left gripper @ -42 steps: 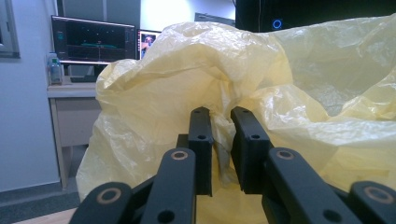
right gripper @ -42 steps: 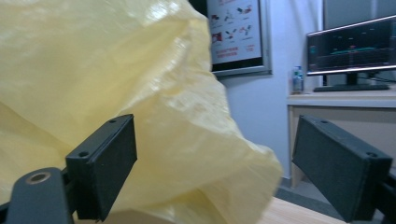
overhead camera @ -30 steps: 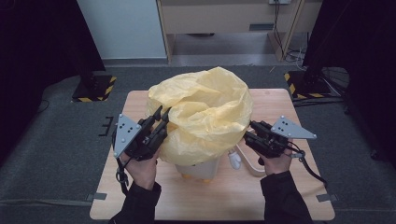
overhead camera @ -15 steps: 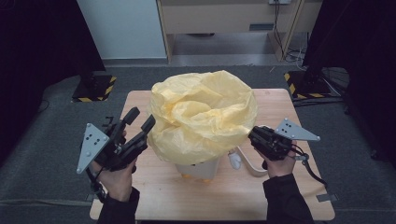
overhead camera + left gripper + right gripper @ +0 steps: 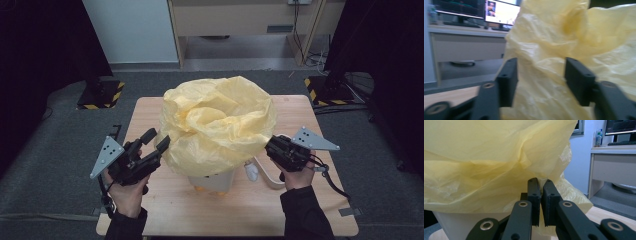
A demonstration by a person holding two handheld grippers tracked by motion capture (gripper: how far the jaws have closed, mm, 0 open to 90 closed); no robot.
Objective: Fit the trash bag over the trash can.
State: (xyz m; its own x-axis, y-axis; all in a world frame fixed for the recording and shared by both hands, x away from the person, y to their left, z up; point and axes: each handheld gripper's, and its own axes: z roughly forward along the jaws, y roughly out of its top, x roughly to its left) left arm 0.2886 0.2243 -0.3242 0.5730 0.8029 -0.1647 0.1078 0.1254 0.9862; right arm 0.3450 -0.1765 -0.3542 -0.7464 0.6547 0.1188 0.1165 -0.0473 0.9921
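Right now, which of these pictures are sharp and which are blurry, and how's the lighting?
High view: evenly lit, a bit soft, with dark corners; the yellow plastic bag is bright with no glare. Left gripper view: soft with motion blur, the left gripper jaws and bag smeared, monitors behind washed out. Right gripper view: sharpest, the right gripper crisp and the bag glowing translucent, its underside shaded.

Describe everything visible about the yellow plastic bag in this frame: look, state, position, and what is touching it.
The thin, crinkled, translucent yellow plastic bag billows loosely over a white bin at the middle of the light wooden table, hiding the bin's rim and hanging down its sides. Its top is open and puckered inward. The right gripper pinches a fold of the bag's edge between shut jaws. The left gripper stands open, having just been opening, with bag film between its jaws but not clamped.
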